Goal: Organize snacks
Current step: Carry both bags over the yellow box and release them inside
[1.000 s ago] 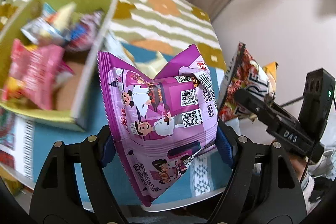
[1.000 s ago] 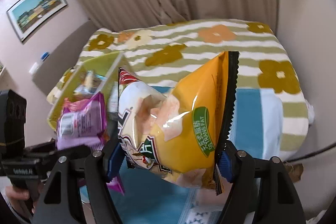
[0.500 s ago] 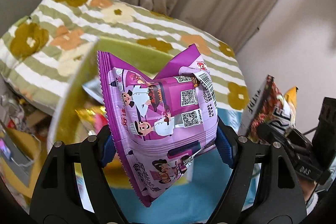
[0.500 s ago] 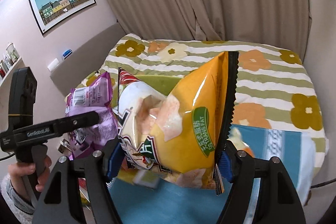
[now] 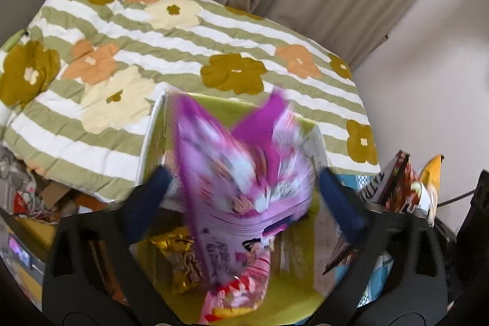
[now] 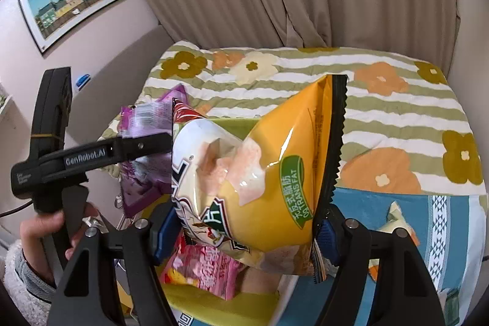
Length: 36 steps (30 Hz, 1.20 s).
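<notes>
Between the left gripper's [image 5: 241, 188] just-opened, wide jaws: blurred purple snack bag [image 5: 244, 170], untouched by the pads, above the green box [image 5: 152, 139]. Right gripper [image 6: 247, 222] clamped on yellow chip bag [image 6: 269, 173], over the same box.

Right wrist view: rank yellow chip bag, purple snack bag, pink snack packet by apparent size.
1. yellow chip bag, though nearest the camera.
2-3. purple snack bag and pink snack packet: both partly hidden, too close to rank.
</notes>
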### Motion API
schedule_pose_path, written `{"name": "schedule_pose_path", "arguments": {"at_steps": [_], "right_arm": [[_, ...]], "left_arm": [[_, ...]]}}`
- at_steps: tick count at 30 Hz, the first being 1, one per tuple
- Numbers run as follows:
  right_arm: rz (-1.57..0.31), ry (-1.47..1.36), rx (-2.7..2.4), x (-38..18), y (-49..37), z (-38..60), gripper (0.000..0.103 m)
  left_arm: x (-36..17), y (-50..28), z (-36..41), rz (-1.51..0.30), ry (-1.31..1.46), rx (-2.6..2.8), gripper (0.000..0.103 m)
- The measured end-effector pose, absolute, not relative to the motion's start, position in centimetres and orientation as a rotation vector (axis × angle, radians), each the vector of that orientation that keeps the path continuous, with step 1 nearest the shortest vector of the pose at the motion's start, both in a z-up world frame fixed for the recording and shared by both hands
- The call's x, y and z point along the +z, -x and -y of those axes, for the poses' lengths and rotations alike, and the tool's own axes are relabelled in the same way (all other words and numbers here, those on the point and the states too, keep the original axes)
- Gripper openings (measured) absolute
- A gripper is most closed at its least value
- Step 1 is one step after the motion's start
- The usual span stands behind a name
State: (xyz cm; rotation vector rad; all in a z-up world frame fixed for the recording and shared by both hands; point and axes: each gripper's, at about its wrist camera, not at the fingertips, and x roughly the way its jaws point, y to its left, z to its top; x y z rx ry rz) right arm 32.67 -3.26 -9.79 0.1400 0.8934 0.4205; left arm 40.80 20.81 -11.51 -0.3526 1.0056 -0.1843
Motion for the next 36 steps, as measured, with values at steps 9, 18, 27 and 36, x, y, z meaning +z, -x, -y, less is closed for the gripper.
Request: {"name": "schedule_pose_path", "arguments": {"at_steps": [9, 18, 27, 36], "right_arm": [[-0.961, -0.158, 0.361, -11.6, -33.4, 1.9, 0.070], [-1.005, -0.082, 0.262, -11.5, -32.2, 0.3, 0.072], [-1.056, -0.060, 0.140, -12.5, -31.0, 0.4, 0.086], [-1.012, -0.035, 0.117, -13.8, -29.1, -0.1, 0.102]], "left_arm": [[-13.0, -39.7, -22.4, -1.046, 0.351, -0.194, 0.103], [-12.7, -36.6, -22.6, -1.029, 0.295, -0.211, 0.103], [-13.4, -34.5, -22.1, -1.035, 0.281, -0.251, 0.103], [-15.2, -32.8, -22.0, -1.065, 0.229, -0.226, 0.103]]}}
